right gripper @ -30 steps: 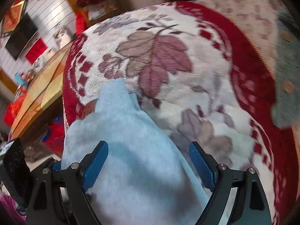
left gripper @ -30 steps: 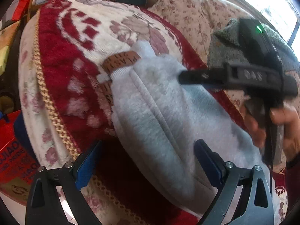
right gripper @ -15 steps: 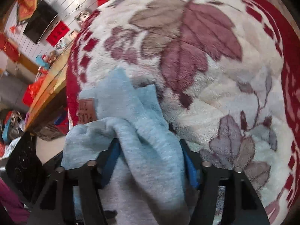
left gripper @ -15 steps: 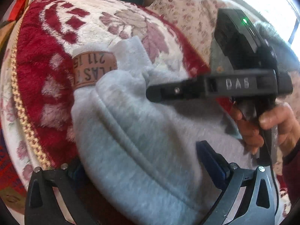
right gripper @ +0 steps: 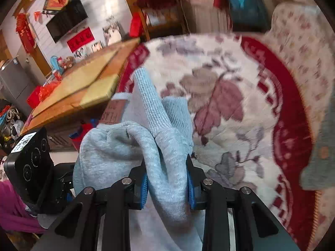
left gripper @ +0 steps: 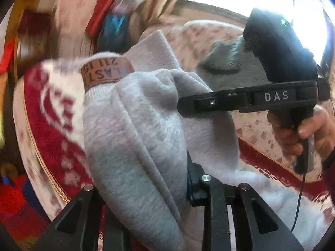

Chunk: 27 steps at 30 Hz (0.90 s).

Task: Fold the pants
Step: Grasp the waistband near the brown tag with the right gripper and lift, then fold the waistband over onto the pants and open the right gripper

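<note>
Left gripper (left gripper: 144, 190) is clamping the grey pants (left gripper: 134, 138) (leather patch end), right gripper (right gripper: 167, 183) is pinching the cuff, both lifting them off the blanket (right gripper: 240, 87). Next I'd guess: carrying that end over evenly.

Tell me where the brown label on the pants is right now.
In the left wrist view the brown label sits upper left of centre, on the waistband of the grey pants, above the red-and-white blanket and left of the right gripper.
</note>
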Each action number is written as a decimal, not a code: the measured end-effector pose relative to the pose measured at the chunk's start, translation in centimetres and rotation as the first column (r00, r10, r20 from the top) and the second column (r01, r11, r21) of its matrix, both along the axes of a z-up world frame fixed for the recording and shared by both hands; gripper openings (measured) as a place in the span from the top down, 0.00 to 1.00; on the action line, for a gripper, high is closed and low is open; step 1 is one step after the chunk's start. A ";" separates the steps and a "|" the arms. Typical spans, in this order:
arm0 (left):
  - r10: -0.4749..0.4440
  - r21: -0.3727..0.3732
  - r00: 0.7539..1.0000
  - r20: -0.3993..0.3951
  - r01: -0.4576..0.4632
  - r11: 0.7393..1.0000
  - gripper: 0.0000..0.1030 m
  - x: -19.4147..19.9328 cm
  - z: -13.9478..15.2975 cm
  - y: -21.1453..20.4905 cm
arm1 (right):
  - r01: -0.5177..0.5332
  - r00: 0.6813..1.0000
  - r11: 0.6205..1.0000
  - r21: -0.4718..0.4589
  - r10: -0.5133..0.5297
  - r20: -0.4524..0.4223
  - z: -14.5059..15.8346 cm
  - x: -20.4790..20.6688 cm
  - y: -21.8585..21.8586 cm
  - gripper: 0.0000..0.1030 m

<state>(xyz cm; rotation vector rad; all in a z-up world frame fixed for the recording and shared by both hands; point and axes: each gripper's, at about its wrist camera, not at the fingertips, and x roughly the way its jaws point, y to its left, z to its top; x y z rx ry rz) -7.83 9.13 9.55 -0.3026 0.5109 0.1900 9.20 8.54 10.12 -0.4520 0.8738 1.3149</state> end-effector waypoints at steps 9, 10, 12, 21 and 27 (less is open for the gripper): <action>-0.153 0.262 0.987 0.051 0.135 0.956 0.74 -2.9 3.1 -12.5 | 0.127 0.989 0.991 0.031 -0.128 0.069 4.9 -4.1 -13.7 0.69; -0.177 0.273 0.983 0.044 0.158 0.949 0.74 -3.0 2.8 -14.1 | 0.146 0.987 0.989 0.029 -0.148 0.064 4.7 -4.4 -15.0 0.69; -0.218 0.298 0.976 0.022 0.202 0.933 0.74 -2.9 1.7 -17.2 | 0.199 0.979 0.980 0.022 -0.200 0.042 3.8 -4.8 -18.2 0.69; -0.407 0.341 0.898 -0.168 0.441 0.830 0.35 -3.4 -6.0 -27.0 | 0.563 0.805 0.796 -0.223 -0.589 -0.071 -6.6 -4.7 -31.9 0.61; -0.498 0.338 0.837 -0.225 0.546 0.766 0.21 -5.3 -6.9 -28.3 | 0.726 0.657 0.675 -0.135 -0.738 -0.156 -5.1 -7.1 -39.5 0.37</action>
